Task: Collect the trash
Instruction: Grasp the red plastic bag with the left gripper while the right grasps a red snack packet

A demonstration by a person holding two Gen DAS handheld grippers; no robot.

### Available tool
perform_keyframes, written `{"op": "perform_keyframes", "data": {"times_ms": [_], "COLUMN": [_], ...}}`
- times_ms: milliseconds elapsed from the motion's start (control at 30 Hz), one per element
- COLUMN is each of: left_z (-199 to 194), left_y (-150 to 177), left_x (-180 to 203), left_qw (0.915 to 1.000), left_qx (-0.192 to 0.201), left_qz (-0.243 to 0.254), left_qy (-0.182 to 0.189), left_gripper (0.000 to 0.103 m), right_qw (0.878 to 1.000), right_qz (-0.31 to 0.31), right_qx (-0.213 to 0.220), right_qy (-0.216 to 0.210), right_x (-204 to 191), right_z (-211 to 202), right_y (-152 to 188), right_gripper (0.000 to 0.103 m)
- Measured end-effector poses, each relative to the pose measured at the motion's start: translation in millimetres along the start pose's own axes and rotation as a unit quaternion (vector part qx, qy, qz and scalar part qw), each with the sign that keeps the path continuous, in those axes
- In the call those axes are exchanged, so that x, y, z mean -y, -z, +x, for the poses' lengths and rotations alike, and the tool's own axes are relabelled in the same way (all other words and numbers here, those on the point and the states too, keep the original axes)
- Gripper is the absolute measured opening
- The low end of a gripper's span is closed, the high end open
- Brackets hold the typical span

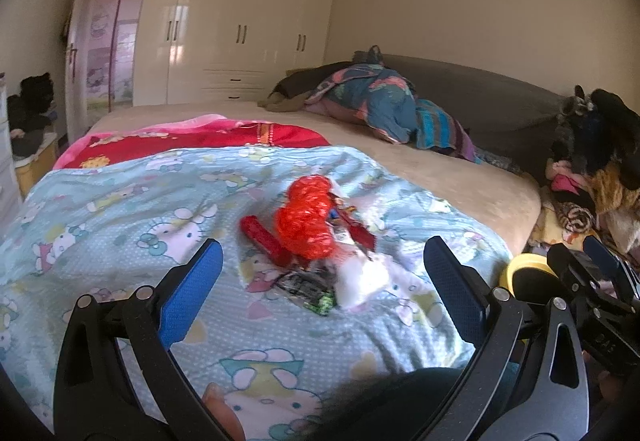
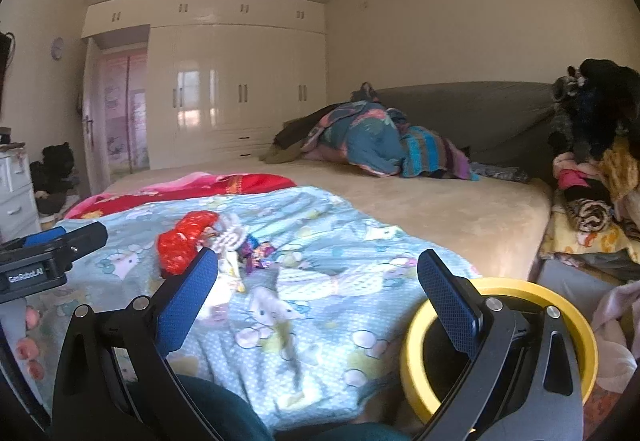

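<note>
A pile of trash lies on the light blue cartoon blanket [image 1: 120,209] on the bed: a crumpled red plastic bag [image 1: 308,217], a red wrapper [image 1: 264,239], a dark green-edged packet [image 1: 310,287] and white tissue [image 1: 360,281]. My left gripper [image 1: 322,273] is open, its blue pads either side of the pile, just short of it. In the right wrist view the red bag [image 2: 184,243] and small wrappers [image 2: 256,253] lie ahead to the left. My right gripper [image 2: 318,293] is open and empty over the blanket [image 2: 320,225]. A yellow-rimmed bin [image 2: 414,349] stands beside the bed under its right finger.
A red blanket [image 1: 200,141] lies beyond the blue one. Bundled bedding [image 1: 380,105] sits at the grey headboard [image 1: 480,97]. A heap of clothes [image 1: 592,161] rises on the right beside the bed. White wardrobes [image 1: 240,33] line the far wall. The bin also shows in the left view [image 1: 506,273].
</note>
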State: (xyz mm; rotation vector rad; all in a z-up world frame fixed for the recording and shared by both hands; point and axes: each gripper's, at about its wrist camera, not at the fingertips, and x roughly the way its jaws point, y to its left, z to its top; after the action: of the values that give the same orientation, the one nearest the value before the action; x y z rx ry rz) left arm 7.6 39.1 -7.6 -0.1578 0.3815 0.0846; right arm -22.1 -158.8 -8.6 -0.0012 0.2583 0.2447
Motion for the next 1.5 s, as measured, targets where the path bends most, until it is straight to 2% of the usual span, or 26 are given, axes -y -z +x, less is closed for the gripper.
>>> {"op": "perform_keyframes", "data": {"times_ms": [433, 600, 767, 900, 1000, 1267, 1367, 1433, 1500], "left_z": [11.4, 18.8, 35.7, 60.4, 82.0, 135.6, 150.0, 156.7, 164.4], "left_y": [-17.2, -28.1, -36.6, -40.1, -38.3, -29.3, -26.5, -24.2, -22.6], "left_x": [-44.8, -63.2, -73.0, -76.5, -83.4, -89.4, -86.7, -85.5, -83.7], "left_qw": [0.9990, 0.9984, 0.9986, 0.9982, 0.9950, 0.9844, 0.9816, 0.9795, 0.9766], "left_qx": [0.006, 0.015, 0.004, -0.023, -0.052, -0.122, -0.136, -0.146, -0.157], "left_qz": [-0.037, -0.052, -0.053, -0.056, -0.083, -0.119, -0.123, -0.126, -0.130], "left_qy": [-0.026, -0.017, 0.001, -0.001, 0.020, 0.044, 0.053, 0.058, 0.069], "left_gripper": [0.093, 0.093, 0.093, 0.093, 0.093, 0.092, 0.087, 0.082, 0.078], "right_qw": [0.994, 0.988, 0.981, 0.972, 0.967, 0.957, 0.954, 0.952, 0.951], "right_qz": [-0.062, -0.085, -0.108, -0.121, -0.120, -0.123, -0.122, -0.121, -0.118], "right_qx": [-0.044, -0.065, -0.098, -0.143, -0.168, -0.209, -0.220, -0.227, -0.233], "right_qy": [-0.076, -0.113, -0.132, -0.144, -0.149, -0.159, -0.160, -0.165, -0.168], "right_x": [-52.8, -71.8, -85.8, -93.3, -96.1, -98.5, -97.2, -96.5, -96.6], "right_z": [41.7, 59.7, 88.2, 111.1, 126.1, 157.4, 167.8, 176.2, 183.2], "right_y": [-18.1, -21.6, -23.1, -19.2, -16.3, -10.9, -9.0, -8.2, -7.7], "right_gripper": [0.097, 0.097, 0.097, 0.078, 0.073, 0.060, 0.053, 0.041, 0.033]}}
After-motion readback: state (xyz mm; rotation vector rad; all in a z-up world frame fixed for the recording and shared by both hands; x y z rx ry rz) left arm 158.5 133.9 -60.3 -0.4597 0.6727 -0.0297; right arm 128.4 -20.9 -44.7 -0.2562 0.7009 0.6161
